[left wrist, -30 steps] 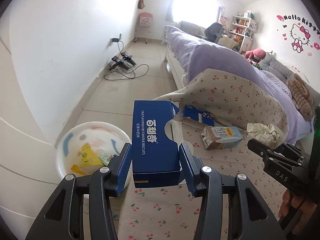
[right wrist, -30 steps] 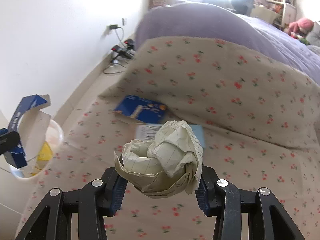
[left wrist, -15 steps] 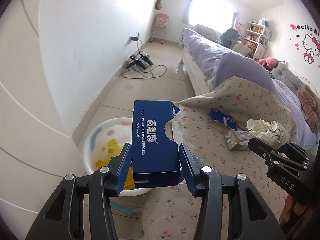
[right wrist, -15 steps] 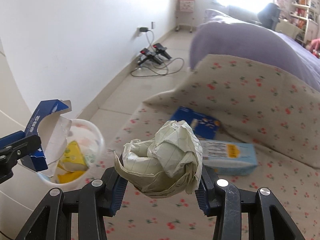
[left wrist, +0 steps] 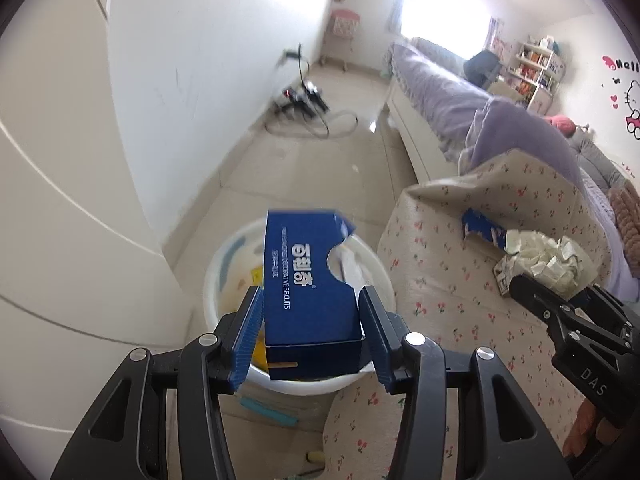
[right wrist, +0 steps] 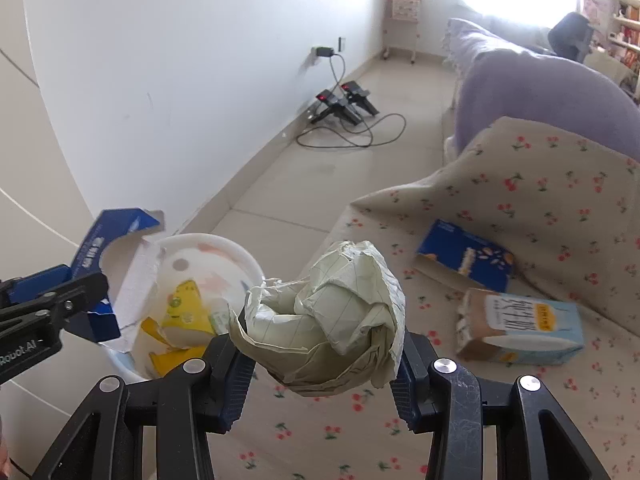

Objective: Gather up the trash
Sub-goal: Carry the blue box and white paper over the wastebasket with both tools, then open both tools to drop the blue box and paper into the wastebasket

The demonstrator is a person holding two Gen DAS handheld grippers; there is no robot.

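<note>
My left gripper is shut on a torn blue biscuit box and holds it over the white trash bin on the floor. The box and the bin, with yellow wrappers inside, also show in the right wrist view. My right gripper is shut on a crumpled paper ball above the cherry-print bedcover, just right of the bin. A flat blue box and a light-blue carton lie on the cover.
A white wall and a cabinet door stand left of the bin. Chargers and cables lie on the tiled floor by the wall. A purple duvet covers the bed beyond. A teal object lies on the floor below the bin.
Both grippers have swung left toward the bin. The blue box has moved from over the bedcover to above the bin, and the paper ball has come close to the bin's right rim.
</note>
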